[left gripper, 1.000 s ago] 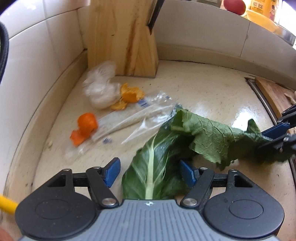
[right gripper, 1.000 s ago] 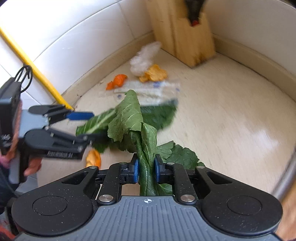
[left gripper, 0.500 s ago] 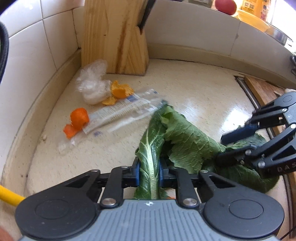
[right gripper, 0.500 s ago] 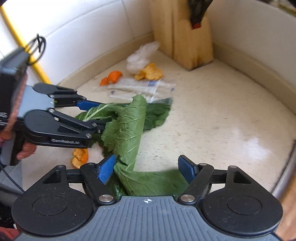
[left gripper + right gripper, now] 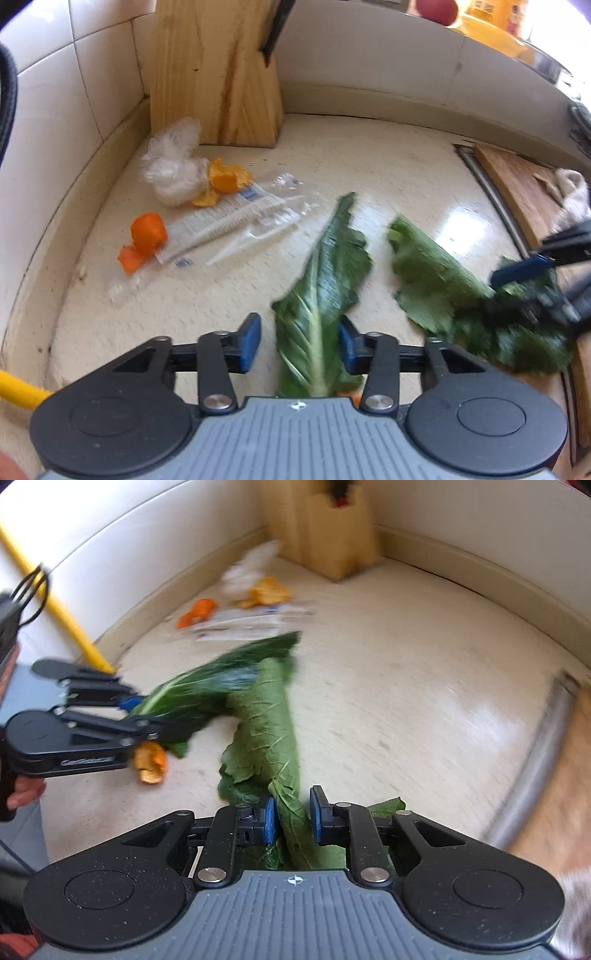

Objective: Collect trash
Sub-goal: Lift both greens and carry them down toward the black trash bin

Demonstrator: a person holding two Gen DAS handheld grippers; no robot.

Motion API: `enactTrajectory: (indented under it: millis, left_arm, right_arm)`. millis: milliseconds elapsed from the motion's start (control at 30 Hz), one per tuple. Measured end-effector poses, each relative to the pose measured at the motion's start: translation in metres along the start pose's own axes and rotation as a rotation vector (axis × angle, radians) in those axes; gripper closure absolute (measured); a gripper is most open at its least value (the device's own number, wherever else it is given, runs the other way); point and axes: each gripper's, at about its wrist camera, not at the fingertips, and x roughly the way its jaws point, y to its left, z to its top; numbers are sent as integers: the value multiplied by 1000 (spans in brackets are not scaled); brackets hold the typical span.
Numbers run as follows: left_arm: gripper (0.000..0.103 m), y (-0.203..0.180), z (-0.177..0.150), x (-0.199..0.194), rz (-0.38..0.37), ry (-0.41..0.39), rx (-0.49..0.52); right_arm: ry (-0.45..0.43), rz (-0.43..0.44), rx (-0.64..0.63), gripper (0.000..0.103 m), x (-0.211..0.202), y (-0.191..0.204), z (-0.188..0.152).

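Observation:
Two green leaves lie on the cream counter. A dark leaf point(image 5: 325, 280) with a pale midrib runs between the jaws of my left gripper point(image 5: 298, 345), which are opening; the pads do not squeeze it. A lighter leaf point(image 5: 266, 731) passes between the jaws of my right gripper point(image 5: 293, 819), which are closing, the blue pads against it. In the left wrist view the right gripper point(image 5: 517, 290) holds that second leaf point(image 5: 436, 280) at the far right. The right wrist view shows the left gripper point(image 5: 136, 712) at the dark leaf point(image 5: 207, 686).
Orange peel pieces point(image 5: 147, 236), a clear printed wrapper point(image 5: 236, 221), crumpled plastic point(image 5: 173, 173) and more peel point(image 5: 225, 177) lie toward the tiled corner. A wooden knife block point(image 5: 218, 74) stands behind. A cutting board point(image 5: 524, 184) is at right. Another peel point(image 5: 149, 762) lies under the left gripper.
My left gripper, shut on the leaf stalk half a second ago, has opened. My right gripper, then wide open, has closed on the other leaf. The two leaves have come apart.

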Motion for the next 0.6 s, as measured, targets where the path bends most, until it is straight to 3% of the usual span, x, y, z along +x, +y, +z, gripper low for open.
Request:
enactTrajectory:
  millis: [133,200,233,300,433,533,567,600]
  left_arm:
    - [61,-6,3,5,27,-11,33]
    - [62,-8,3,4,38,-17,32]
    - [64,-9,3,3,39,-17,26]
    - [82,-12,3,0,20,-15,16]
    - [91,-23,2,-4,17,-10,34]
    - [93,-31,5,-2,-27,-4,24]
    - [94,-33,6,-2,-48,-3,16]
    - [94,-36,7,-3,-63,-3,14]
  right_arm:
    - [-18,16,81,55,-8,-13,-6]
    - [-28,42,97,31,-7,-14,-6]
    - [-33,47,91,26,-8,-11,-8]
    - [-40,34,48,21,-5,-3,-9]
    - [-57,-15,-65,9,-1,15,-16]
    - [-60,-51,-138,10,1,27,-21]
    - [-64,-61,-149,19,0,29,-22]
    - [-71,-81,-156,39,-1,30,-23]
